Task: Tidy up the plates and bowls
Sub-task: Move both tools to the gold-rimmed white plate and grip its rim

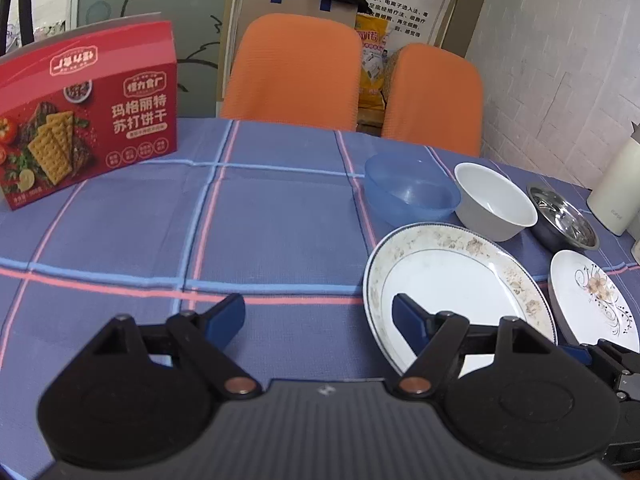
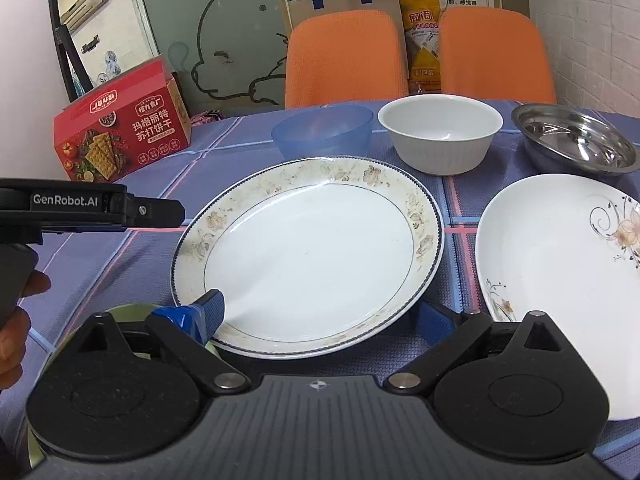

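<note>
blue plastic bowl [image 2: 324, 130], white bowl [image 2: 440, 132] and steel bowl [image 2: 576, 140] stand empty in a row behind two empty plates: the floral-rimmed plate [image 2: 308, 252] and the white plate [image 2: 568, 272]. right gripper [image 2: 320, 316] is spread around the floral-rimmed plate's near edge. left gripper [image 1: 318, 316] is spread, holding nothing.

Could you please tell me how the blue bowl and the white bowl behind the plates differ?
The blue bowl is translucent plastic with smooth walls; the white bowl is opaque with ribbed sides. The blue bowl sits left, lower and shallower; the white bowl looks taller. Both stand upright and empty on the checked tablecloth.
</note>
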`<control>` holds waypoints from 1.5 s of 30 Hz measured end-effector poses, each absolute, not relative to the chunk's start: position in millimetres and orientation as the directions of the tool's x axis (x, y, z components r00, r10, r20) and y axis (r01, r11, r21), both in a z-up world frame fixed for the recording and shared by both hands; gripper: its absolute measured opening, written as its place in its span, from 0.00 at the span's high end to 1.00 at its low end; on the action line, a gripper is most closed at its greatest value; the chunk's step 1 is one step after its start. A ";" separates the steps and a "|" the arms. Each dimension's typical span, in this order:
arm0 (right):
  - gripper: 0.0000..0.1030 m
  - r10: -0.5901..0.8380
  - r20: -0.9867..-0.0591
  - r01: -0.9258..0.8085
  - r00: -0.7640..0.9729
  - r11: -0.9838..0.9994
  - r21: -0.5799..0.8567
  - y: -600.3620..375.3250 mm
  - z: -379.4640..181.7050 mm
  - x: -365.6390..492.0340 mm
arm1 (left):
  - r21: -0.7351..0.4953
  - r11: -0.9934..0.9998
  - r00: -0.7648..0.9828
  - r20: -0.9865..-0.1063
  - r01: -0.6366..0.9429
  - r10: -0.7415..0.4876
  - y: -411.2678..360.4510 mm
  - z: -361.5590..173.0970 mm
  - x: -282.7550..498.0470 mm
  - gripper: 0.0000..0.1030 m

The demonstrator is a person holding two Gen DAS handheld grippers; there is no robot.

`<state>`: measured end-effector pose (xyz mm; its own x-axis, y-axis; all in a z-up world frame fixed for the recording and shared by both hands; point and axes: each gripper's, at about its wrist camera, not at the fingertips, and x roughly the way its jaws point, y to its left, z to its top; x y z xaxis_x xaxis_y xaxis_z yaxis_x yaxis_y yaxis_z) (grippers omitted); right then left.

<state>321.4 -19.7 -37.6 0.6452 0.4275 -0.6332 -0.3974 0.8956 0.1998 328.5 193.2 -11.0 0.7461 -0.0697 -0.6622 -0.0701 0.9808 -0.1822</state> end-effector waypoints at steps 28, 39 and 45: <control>0.15 0.376 -0.625 -0.433 0.684 0.899 0.068 5.7 -46.8 377.1 | -0.094 0.996 0.686 -0.724 0.009 -0.074 173.3 -38.7 395.2 0.29; 0.14 0.371 -0.625 -0.413 0.687 0.907 0.083 10.6 -42.6 367.8 | -0.104 0.994 0.676 -0.731 0.028 -0.095 157.4 -32.0 392.5 0.54; 0.14 0.403 -0.609 -0.396 0.683 0.905 0.154 7.6 -25.4 357.2 | -0.113 0.993 0.686 -0.722 0.012 -0.091 158.4 -10.6 385.4 0.60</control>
<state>357.2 7.6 -25.4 0.6832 0.4028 -0.6091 -0.3963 0.9051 0.1540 385.4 158.4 -10.6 0.6860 -0.0906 -0.7220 0.0120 0.9935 -0.1133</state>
